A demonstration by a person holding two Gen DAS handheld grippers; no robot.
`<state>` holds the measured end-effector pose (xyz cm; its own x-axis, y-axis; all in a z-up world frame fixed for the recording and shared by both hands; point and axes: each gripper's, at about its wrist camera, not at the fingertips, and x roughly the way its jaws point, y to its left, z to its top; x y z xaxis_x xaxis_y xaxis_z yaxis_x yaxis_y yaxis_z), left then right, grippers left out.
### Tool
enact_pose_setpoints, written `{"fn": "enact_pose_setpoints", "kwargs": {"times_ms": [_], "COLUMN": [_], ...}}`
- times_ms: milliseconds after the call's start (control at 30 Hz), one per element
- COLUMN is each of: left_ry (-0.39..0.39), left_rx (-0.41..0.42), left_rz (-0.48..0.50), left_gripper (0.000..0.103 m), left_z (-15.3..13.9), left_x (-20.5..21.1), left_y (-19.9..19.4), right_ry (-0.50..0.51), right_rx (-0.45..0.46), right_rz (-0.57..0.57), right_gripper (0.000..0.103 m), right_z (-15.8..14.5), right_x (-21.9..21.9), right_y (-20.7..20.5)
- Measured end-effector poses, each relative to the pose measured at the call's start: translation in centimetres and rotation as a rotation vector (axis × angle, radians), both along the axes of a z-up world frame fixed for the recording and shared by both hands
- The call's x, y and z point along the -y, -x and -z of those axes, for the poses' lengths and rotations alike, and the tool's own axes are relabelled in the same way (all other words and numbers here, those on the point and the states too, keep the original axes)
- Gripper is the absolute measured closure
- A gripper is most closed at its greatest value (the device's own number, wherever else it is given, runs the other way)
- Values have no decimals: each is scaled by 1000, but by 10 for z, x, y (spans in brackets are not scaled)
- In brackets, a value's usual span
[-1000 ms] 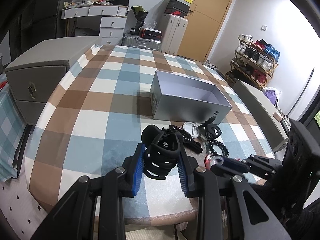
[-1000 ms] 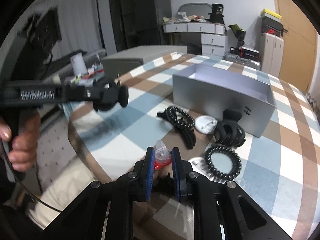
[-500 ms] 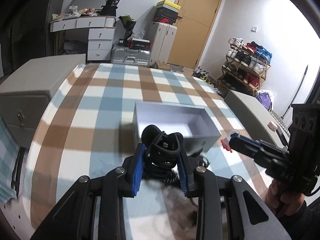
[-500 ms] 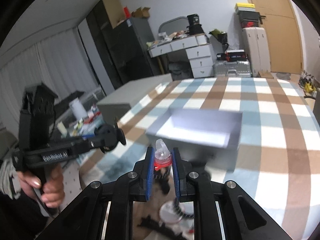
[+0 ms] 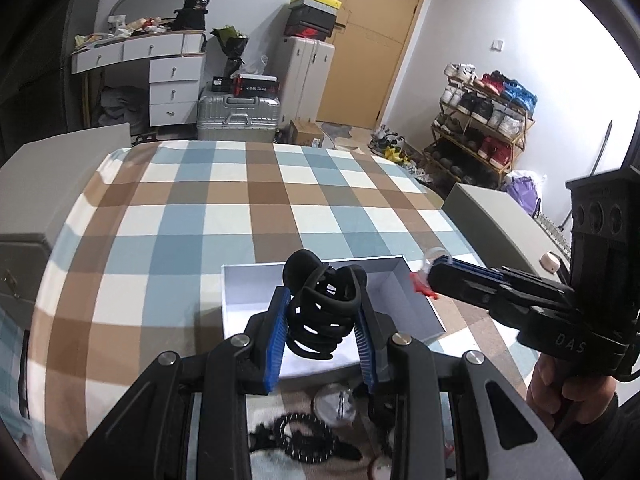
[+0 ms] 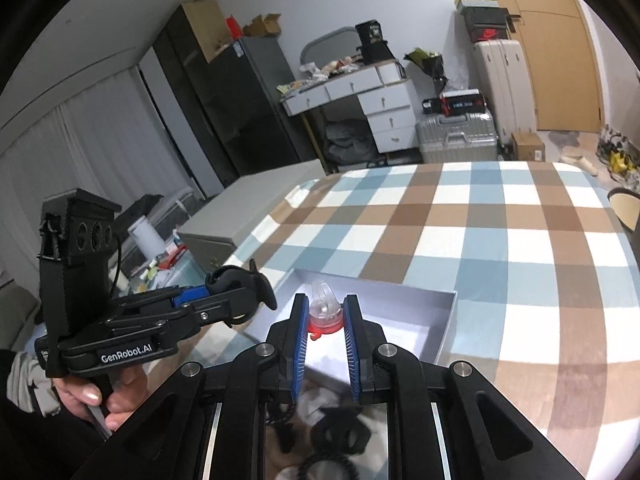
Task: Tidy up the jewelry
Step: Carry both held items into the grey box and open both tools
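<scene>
My left gripper [image 5: 322, 322] is shut on a large black claw hair clip [image 5: 320, 312] and holds it over the near part of the open grey box [image 5: 416, 300]. My right gripper [image 6: 325, 322] is shut on a small clear and red clip [image 6: 325, 312], raised above the same grey box [image 6: 444, 320]. In the left wrist view the right gripper [image 5: 434, 276] reaches in from the right with the clear and red clip [image 5: 424, 276] at the box's right rim. In the right wrist view the left gripper [image 6: 244, 292] with the black clip [image 6: 240, 280] hangs left of the box.
Below the grippers, near the table's front edge, lie a black spiral hair tie [image 5: 304, 438], a round silver piece [image 5: 334, 402] and another black clip [image 6: 340, 432]. The checked tablecloth [image 5: 240, 208] spreads beyond the box. A grey cabinet [image 5: 36, 184] stands at the left.
Both grippers have lifted from the pile of accessories and moved forward over the box, each carrying its clip. The box now sits directly under the fingers.
</scene>
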<state>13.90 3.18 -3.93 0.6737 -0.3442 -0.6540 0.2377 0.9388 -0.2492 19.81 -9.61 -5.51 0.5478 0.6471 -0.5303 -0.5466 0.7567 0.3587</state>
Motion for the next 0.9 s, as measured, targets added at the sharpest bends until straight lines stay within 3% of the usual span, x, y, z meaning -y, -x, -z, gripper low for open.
{"fn": "enact_pose_setpoints", "kwargs": {"times_ms": [367,567,633,667,733,800,900], "left_ry": [5,13,7,2,-14,-7,-18], "left_rx": [-88,-122,-117,-115,-109,-95,-59], "left_rz": [29,45,42,37,22,23,15], "left_gripper": [78,77,77,76,62,55,51], "left_z": [22,30,28,28,25,22,13], "left_x": [8,9,8,8,6,5,4], "left_y": [-29,-38,-36,-36,-33,-30,-19], "right_ry": [69,68,68,66,43,13,-35], "right_rx": [-128,-186,-193,-192,-171,-127,-46], "right_rz": [-41,-8,1,8,27,66,158], "right_gripper": [86,83,73,65,47,21,1], "right_z": [38,48,47,45,38,25,5], "right_x": [-19,-18,-17,-16,-11,-3,12], "right_y": [-42,-59,-60,-60,-55,-47,-35]}}
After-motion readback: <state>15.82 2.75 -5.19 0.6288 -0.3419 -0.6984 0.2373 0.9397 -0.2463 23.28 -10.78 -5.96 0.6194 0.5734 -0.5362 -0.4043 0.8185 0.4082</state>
